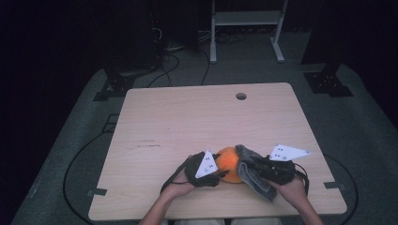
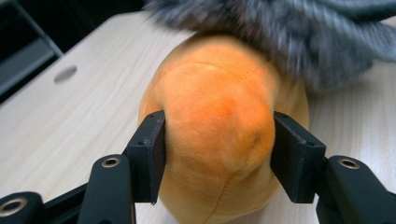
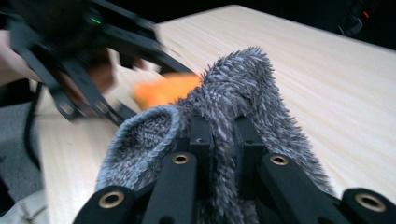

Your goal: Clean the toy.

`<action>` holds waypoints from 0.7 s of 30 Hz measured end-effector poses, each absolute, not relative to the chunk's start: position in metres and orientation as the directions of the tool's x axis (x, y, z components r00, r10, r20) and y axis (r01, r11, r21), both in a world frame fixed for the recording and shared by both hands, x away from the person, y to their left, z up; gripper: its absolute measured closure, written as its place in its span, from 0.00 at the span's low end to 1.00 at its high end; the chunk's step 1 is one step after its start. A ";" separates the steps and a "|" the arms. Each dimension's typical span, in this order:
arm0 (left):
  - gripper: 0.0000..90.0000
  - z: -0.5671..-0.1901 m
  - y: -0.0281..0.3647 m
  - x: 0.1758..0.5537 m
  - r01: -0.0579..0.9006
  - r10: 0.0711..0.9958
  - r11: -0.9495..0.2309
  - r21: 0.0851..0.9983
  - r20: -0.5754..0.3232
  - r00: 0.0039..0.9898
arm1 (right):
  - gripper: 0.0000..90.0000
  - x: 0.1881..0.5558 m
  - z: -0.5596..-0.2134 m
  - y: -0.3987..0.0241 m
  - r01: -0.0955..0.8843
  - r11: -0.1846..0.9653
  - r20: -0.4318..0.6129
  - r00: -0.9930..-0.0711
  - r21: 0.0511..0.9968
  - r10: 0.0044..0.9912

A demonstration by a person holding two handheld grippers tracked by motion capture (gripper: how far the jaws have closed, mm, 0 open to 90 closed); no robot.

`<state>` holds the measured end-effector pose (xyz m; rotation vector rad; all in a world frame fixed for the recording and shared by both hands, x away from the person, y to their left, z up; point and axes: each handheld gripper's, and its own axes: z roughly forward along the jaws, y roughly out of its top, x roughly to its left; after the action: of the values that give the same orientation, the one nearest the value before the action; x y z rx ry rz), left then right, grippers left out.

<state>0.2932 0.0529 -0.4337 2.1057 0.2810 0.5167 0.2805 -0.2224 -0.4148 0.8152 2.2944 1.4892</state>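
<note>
Closest to me, at the near edge of the table (image 1: 155, 117), my two hands come in from below, each carrying a gripper. My left gripper (image 2: 218, 149) has its jaws clamped on the orange plush toy (image 2: 215, 140): in the left gripper view both black pads press into the soft body from either side, and the fabric bulges out between them. The toy rests on the wood, its rounded end toward that camera. My right gripper (image 3: 224, 140) has its jaws closed tight on the grey fuzzy cloth (image 3: 252, 93); in the right gripper view the two pads sit nearly together with a fold of shaggy pile pinched between them, and a knitted, ribbed underside curls out on the left. From the high view the toy (image 1: 228, 161) sits between the two grippers, near the front edge and a little right of the middle, with the left gripper (image 1: 218, 174) on one side and the right gripper (image 1: 244, 165) just beside it on the other. The cloth (image 1: 253, 176) drapes against the toy's right side and touches it, hanging down toward my right hand (image 1: 293, 187). Farther off, the tabletop lies bare up to a small round hole (image 1: 241, 96) near the far edge. Beyond the table, cables (image 1: 164, 65) run over the grey floor and a pale metal frame (image 1: 246, 28) stands in the dark.
</note>
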 end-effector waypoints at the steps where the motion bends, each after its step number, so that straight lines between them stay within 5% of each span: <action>1: 0.46 -0.434 0.056 0.295 0.021 0.399 -0.544 0.839 0.236 0.886 | 0.89 0.280 -0.415 -0.222 0.302 0.307 0.064 -0.799 0.903 0.598; 3: 0.43 -0.434 0.059 0.299 0.064 0.411 -0.515 0.855 0.181 0.893 | 0.89 0.284 -0.420 -0.231 0.340 0.286 0.095 -0.776 0.896 0.624; 7: 0.20 -0.425 0.058 0.302 0.130 0.441 -0.404 0.905 0.069 0.895 | 0.89 0.282 -0.421 -0.224 0.331 0.272 0.097 -0.777 0.903 0.622; 13: 0.37 -0.428 0.062 0.303 0.136 0.440 -0.433 0.891 0.077 0.894 | 0.89 0.282 -0.422 -0.219 0.311 0.277 0.090 -0.795 0.909 0.600; 21: 0.40 -0.430 0.067 0.304 0.162 0.437 -0.458 0.874 0.063 0.897 | 0.89 0.290 -0.434 -0.237 0.413 0.277 0.128 -0.723 0.868 0.679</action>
<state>0.3037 0.0667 -0.4298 2.0458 0.4319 0.3417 0.2905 -0.2368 -0.4339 1.0043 2.2809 1.4233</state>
